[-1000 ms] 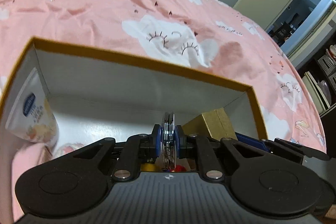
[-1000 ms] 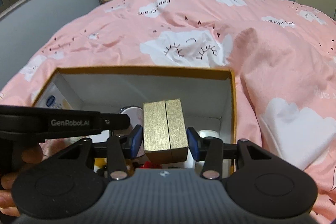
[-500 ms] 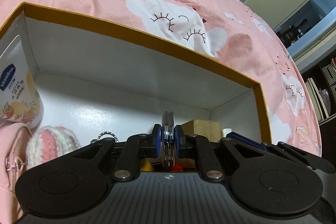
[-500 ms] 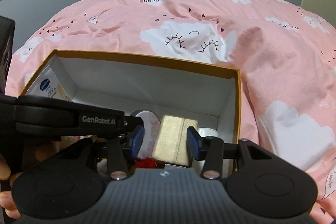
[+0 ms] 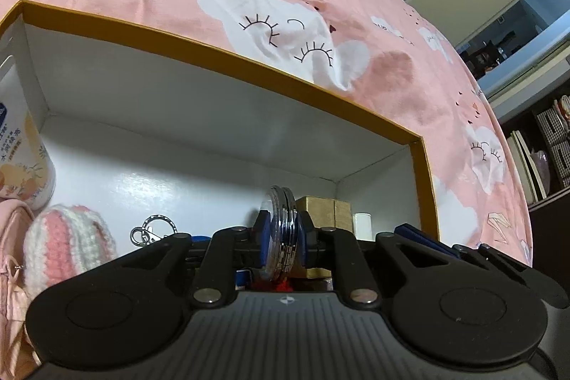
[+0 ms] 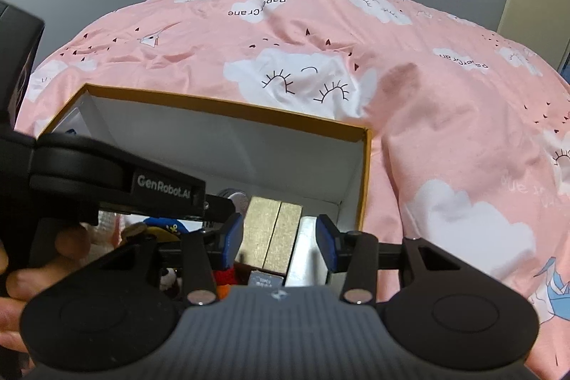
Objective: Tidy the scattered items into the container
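The left gripper (image 5: 282, 239) clamped a round compact (image 5: 283, 230) low inside the box (image 5: 221, 54), ready to drop, while the right gripper (image 6: 279, 239) stood open above the gold case (image 6: 272, 234) lying inside.

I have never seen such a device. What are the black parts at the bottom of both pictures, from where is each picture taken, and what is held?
No robot is here: a person holds one tool in each hand. Each picture comes from a camera on one tool, looking forward along its two fingers, so the black parts are the tool itself.

In the left wrist view, the left hand-held gripper is shut on a round compact mirror, held on edge inside the box.

In the right wrist view, the right hand-held gripper is open above a gold case that lies in the box. The left tool crosses this picture too.

The box stands on a pink bedcover. It also holds a knitted toy, a keyring and a lotion tube.
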Demonstrator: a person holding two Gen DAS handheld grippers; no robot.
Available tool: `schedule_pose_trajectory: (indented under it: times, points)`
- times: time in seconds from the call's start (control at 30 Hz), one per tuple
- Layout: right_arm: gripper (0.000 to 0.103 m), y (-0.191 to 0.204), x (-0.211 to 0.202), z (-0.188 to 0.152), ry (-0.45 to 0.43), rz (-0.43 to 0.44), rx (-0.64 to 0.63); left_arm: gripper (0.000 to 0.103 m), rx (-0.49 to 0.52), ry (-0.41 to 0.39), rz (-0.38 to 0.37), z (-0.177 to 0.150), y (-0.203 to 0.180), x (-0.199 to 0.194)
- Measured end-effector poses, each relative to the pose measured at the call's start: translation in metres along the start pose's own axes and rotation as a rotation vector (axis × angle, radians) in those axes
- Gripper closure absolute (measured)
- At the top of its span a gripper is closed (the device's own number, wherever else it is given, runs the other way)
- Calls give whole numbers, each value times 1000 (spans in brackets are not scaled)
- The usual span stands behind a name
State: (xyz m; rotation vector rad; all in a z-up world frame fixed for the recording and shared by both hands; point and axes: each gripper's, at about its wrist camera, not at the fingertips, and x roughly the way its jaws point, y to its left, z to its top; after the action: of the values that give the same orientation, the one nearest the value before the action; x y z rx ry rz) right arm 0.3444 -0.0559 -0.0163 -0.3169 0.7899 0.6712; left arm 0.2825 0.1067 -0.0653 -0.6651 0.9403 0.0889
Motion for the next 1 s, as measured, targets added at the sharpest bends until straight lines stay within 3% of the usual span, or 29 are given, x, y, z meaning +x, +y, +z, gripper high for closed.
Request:
schedule_pose_trajectory:
  times: [0.17, 0.4, 0.8, 1.0]
  points:
    - [56, 1, -4, -4, -12, -8, -7, 83, -33, 34, -49, 1, 1, 2]
    - [56, 5, -12, -9, -32, -34, -74, 83, -22, 38, -39, 2, -4, 3]
    - [56, 5, -12, -15, -25, -36, -83, 83, -25, 34, -30, 2, -1, 3]
    - [56, 5, -11, -16, -24, -35, -83, 83, 41, 28, -3, -1, -10, 2]
